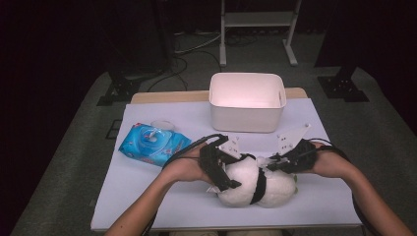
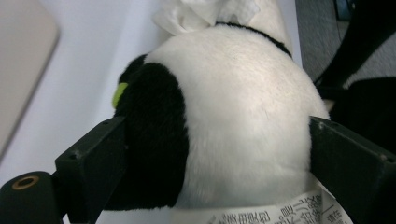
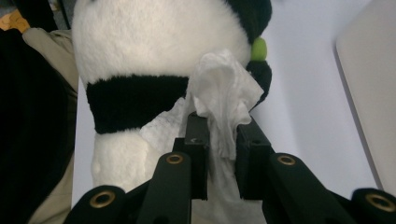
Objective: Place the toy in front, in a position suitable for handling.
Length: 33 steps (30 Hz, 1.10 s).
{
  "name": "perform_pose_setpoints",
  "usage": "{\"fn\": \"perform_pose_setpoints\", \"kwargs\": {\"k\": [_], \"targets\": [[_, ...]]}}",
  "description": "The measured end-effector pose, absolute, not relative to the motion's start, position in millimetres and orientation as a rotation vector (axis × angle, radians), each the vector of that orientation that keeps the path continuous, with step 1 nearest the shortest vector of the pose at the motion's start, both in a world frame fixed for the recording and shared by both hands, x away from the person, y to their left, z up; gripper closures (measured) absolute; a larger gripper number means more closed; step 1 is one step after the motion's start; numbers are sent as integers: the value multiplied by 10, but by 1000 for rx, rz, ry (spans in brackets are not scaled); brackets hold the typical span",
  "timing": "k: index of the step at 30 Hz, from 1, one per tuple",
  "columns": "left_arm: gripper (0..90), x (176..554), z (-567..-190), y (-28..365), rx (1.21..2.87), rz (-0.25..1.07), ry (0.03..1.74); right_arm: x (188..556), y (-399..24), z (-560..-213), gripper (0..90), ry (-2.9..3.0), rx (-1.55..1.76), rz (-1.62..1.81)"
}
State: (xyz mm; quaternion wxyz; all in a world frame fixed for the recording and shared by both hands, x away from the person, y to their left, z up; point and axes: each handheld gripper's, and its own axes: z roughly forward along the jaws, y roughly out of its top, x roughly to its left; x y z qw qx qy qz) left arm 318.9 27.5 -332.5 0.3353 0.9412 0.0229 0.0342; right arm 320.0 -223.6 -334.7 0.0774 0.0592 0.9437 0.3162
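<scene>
- Plush panda point(image 1: 246, 183), white with black bands, is laid on the white table cover point(image 1: 147, 196) near the front edge, between the 2 grippers.
- Left gripper point(image 1: 222, 174) is seen spread wide around 1 end of the panda point(image 2: 243, 121), with 1 jaw pressed against a black patch and the other against white fur; the toy is clamped by it.
- A printed label point(image 2: 280, 215) is seen hanging at the panda's base in the left gripper view.
- Right gripper point(image 3: 219, 135) is narrowed onto a white wipe point(image 3: 224, 98), which is pinched between its 2 jaws and held against the panda point(image 3: 159, 42) by the black band.
- A blue wipes pack point(image 1: 153, 143) is placed to the left, well apart from the panda.
- A white bin point(image 1: 247, 102) is set behind the panda at the back of the table.
</scene>
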Motion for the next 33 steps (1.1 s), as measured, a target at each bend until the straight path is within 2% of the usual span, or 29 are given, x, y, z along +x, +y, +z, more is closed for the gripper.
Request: {"fn": "perform_pose_setpoints", "kwargs": {"k": [6, 11, 20, 33], "targets": [[84, 3158, -3231, 264, 2452, 123, 53, 3193, -2375, -3385, 768, 2811, 254, 990], [84, 3163, -3262, 292, 2468, 102, 71, 3195, -2456, -3403, 768, 2798, 281, 999], [74, 3218, -3452, 341, 2395, -22, 123, 3136, -2595, -3429, 768, 2777, 333, 1043], [59, 3269, -3627, 375, 2291, -122, 132, 3074, -2684, -3451, 769, 2764, 350, 1071]]}}
